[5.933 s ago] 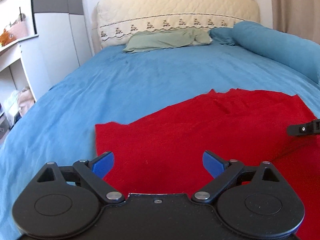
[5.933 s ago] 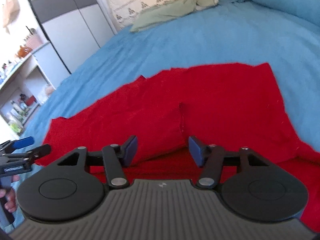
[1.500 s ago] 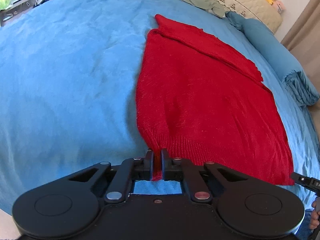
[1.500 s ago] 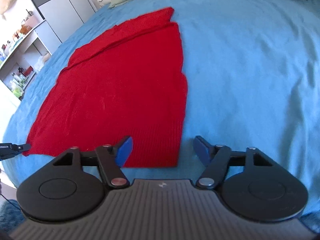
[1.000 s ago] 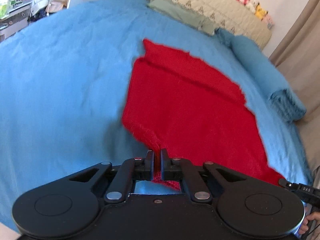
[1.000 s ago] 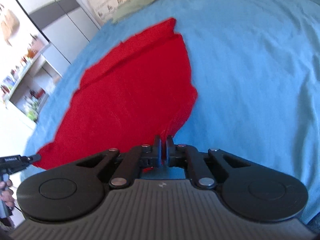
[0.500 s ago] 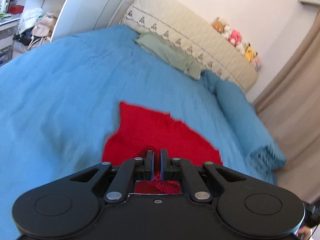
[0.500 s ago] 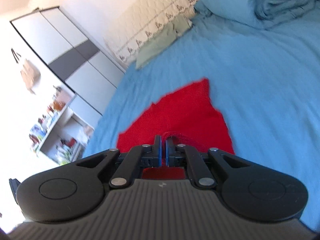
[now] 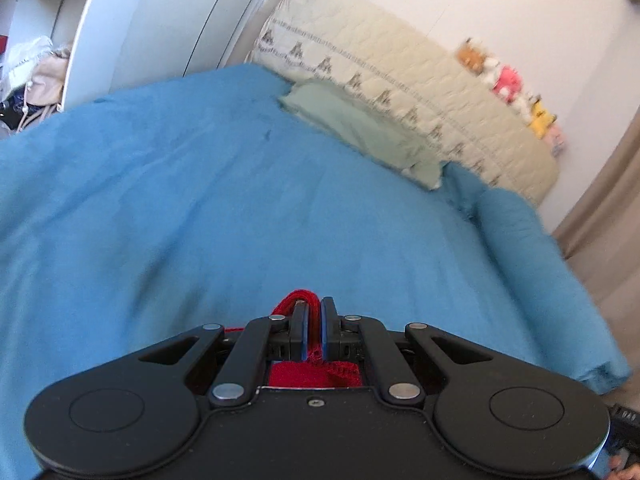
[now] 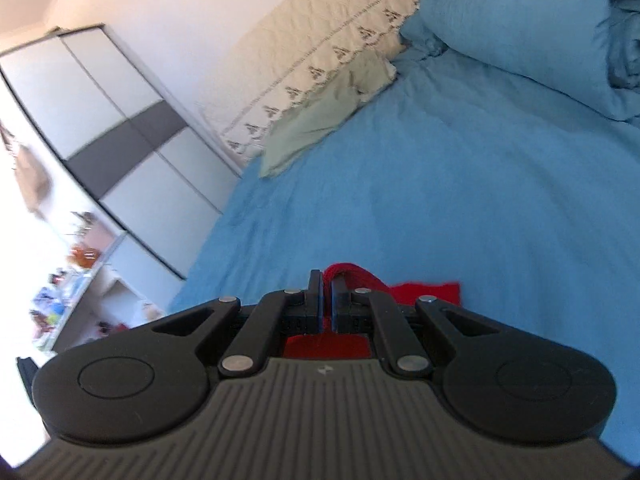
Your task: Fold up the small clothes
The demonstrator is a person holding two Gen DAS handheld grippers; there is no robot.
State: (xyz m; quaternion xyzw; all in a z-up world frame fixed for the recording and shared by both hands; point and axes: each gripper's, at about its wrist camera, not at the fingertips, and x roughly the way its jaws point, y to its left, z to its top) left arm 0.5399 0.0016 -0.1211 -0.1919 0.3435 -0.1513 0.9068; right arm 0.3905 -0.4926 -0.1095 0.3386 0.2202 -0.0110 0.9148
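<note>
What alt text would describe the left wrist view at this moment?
The left gripper is shut on a bunched edge of red knit garment, held above a blue bedspread. Beyond lie a green pillow, a quilted cream headboard and blurred plush toys.

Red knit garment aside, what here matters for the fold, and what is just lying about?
In the job:
left gripper
right gripper
red knit garment
blue bedspread

Lying about:
green pillow
rolled blue duvet
plush toys
wardrobe
</note>
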